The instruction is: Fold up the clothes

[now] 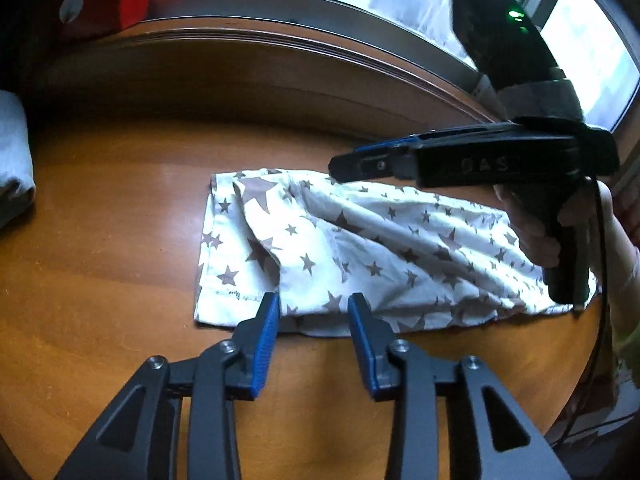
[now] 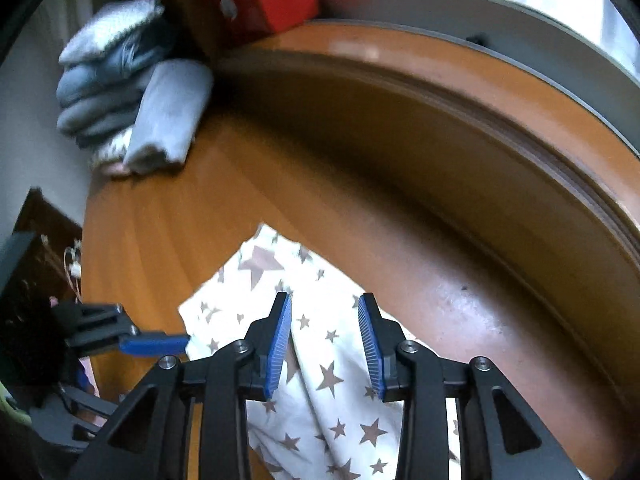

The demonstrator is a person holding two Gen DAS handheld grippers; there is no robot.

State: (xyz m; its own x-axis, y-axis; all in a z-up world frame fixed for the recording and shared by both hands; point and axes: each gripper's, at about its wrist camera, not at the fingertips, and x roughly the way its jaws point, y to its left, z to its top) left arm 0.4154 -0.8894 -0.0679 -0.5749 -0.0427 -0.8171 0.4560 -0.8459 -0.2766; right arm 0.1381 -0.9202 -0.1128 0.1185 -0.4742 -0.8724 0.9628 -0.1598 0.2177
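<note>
Left gripper [image 1: 313, 312] at bottom centre of the left view, jaws spread and empty over the near edge of the star-print garment [image 1: 360, 248], lying mid-frame on the bench [image 1: 120, 280], doubled into a rumpled strip. Right gripper [image 2: 325, 312] hovers above it, jaws also apart; folding looks partway, creases left, folded pile [image 2: 120, 100] upper left.

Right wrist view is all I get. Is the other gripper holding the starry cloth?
Observer: No. The left gripper is open, its tips at the near edge of the starry cloth, with nothing pinched.
Operator: Does the cloth lie flat?
Observer: Not quite. It is a long, wrinkled strip across the wooden table, with a flap turned over at its left end.
Operator: What holds my gripper?
Observer: A hand grips its handle, and the right gripper is open above the cloth's far edge.
</note>
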